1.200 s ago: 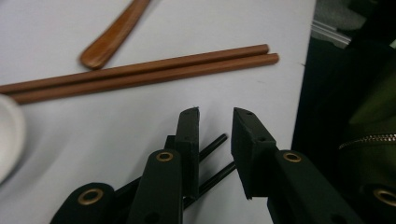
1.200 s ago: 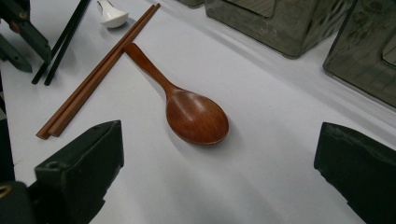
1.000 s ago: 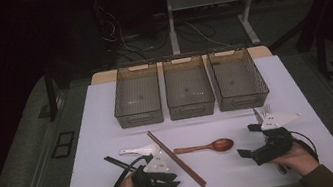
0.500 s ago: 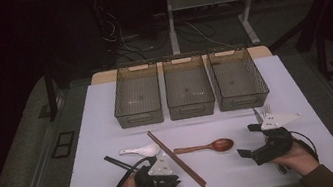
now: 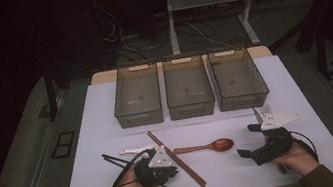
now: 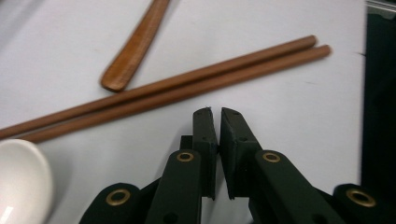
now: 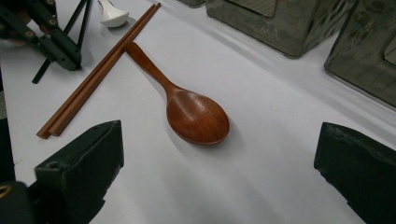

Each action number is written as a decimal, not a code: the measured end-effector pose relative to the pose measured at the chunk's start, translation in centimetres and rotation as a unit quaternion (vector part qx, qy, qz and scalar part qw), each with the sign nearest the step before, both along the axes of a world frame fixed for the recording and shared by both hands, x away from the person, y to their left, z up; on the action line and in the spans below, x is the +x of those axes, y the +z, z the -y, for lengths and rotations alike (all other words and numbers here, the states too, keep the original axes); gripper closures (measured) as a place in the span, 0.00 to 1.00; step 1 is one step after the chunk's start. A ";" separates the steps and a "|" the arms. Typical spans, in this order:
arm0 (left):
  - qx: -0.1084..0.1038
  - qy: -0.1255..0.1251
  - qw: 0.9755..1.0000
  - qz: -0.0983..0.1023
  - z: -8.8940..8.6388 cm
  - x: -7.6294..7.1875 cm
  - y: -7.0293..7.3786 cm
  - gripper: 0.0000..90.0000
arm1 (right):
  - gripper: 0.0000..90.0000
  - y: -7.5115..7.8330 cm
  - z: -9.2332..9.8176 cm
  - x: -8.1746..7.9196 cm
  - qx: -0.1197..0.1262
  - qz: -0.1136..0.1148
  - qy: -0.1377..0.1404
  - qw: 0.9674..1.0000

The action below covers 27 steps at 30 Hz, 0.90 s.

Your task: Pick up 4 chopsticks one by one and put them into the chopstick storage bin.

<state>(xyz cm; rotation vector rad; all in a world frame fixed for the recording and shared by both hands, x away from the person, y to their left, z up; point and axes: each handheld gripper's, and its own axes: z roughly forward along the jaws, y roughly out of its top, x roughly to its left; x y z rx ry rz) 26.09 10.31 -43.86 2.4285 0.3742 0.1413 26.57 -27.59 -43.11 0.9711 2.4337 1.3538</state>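
A brown wooden spoon (image 5: 211, 145) lies near the table's front, bowl to the right. Left of it a pair of brown chopsticks (image 5: 177, 160) runs diagonally. My left gripper (image 5: 169, 171) rests just left of the chopsticks (image 6: 187, 88), its jaws shut on nothing (image 6: 215, 112). A white spoon (image 5: 130, 151) and black chopsticks (image 5: 114, 161) lie beside and partly under that hand. My right gripper (image 5: 246, 141) sits right of the wooden spoon (image 7: 196, 114), jaws wide open and empty (image 7: 222, 140), aimed at the spoon's bowl.
Three translucent grey bins (image 5: 140, 118) (image 5: 192, 109) (image 5: 243, 101) stand side by side at the back of the white table (image 5: 295, 88). A pale fork (image 5: 264, 110) lies just beyond the right gripper. The table's front edge is close under both hands.
My left gripper has slid a little forward, over the white spoon and closer to the brown chopsticks. The right gripper has stayed put.
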 end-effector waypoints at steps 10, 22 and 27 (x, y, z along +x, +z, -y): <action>-0.009 0.039 0.999 0.007 -0.6 2.2 -0.2 0.94 | 0.01 0.0 -0.1 0.0 -0.002 -0.002 0.000 1.000; -0.047 0.046 0.998 -0.003 -2.1 1.1 1.0 0.80 | 0.01 0.0 0.0 0.0 0.000 -0.002 0.000 1.000; -0.047 0.018 0.999 -0.014 -2.9 -1.2 1.1 0.77 | 0.01 0.0 0.0 0.0 0.001 -0.003 0.000 1.000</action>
